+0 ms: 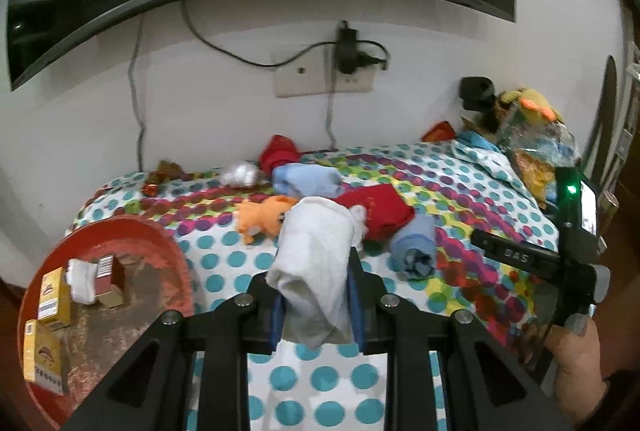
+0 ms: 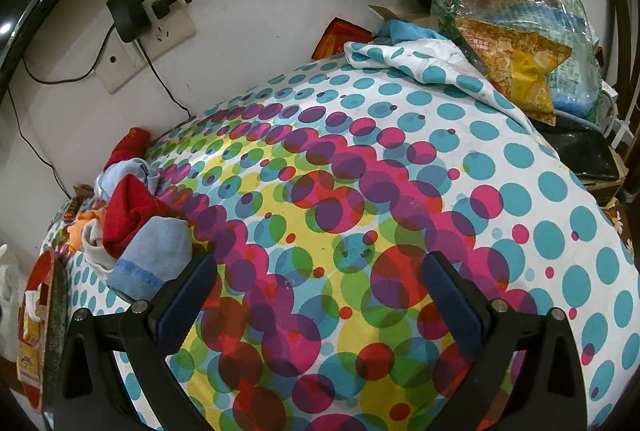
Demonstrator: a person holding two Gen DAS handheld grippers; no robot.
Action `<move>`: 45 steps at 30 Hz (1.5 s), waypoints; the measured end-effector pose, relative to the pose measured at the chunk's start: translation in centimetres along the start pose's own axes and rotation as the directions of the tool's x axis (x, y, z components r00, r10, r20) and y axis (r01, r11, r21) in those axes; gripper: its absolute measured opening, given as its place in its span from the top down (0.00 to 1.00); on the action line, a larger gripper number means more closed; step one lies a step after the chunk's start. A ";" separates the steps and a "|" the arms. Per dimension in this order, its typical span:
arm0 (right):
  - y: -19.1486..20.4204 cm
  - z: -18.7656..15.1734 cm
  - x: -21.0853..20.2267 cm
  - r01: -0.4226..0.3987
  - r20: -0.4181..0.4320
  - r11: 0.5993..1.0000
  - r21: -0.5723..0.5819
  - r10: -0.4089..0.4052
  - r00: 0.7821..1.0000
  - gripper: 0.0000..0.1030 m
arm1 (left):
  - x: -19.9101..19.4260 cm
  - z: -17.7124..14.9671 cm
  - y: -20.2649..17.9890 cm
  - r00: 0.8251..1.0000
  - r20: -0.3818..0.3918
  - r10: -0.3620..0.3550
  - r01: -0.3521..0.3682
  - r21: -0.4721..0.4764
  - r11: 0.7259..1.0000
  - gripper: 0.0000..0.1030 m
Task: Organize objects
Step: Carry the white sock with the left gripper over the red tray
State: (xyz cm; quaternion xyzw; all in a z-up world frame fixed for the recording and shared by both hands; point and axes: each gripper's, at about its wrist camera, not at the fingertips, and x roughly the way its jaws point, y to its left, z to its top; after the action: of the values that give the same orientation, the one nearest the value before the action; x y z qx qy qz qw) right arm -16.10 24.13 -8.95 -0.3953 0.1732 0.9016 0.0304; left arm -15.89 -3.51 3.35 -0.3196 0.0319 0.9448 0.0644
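Little here can be read. On the black bar of the right gripper, at the right edge of the left wrist view, pale letters look like "DAS", though the first could be another character. The yellow boxes in the red tray, lower left of that view, carry dark printed strips and a barcode, too small and blurred to make out. The red box beside them shows only unreadable stripes.
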 end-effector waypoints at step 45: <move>0.1 -0.1 -0.1 0.001 0.000 1.000 -0.001 -0.001 1.000 0.00 | 6.0 -0.7 18.5 0.952 -0.230 0.204 -0.264 -0.272 0.925 0.75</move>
State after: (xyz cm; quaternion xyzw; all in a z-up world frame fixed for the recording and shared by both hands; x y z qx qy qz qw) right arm -16.04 24.05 -8.92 -0.3953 0.1725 0.9017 0.0306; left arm -22.81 -21.23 -0.49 -0.4116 -0.0673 0.9031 -0.1018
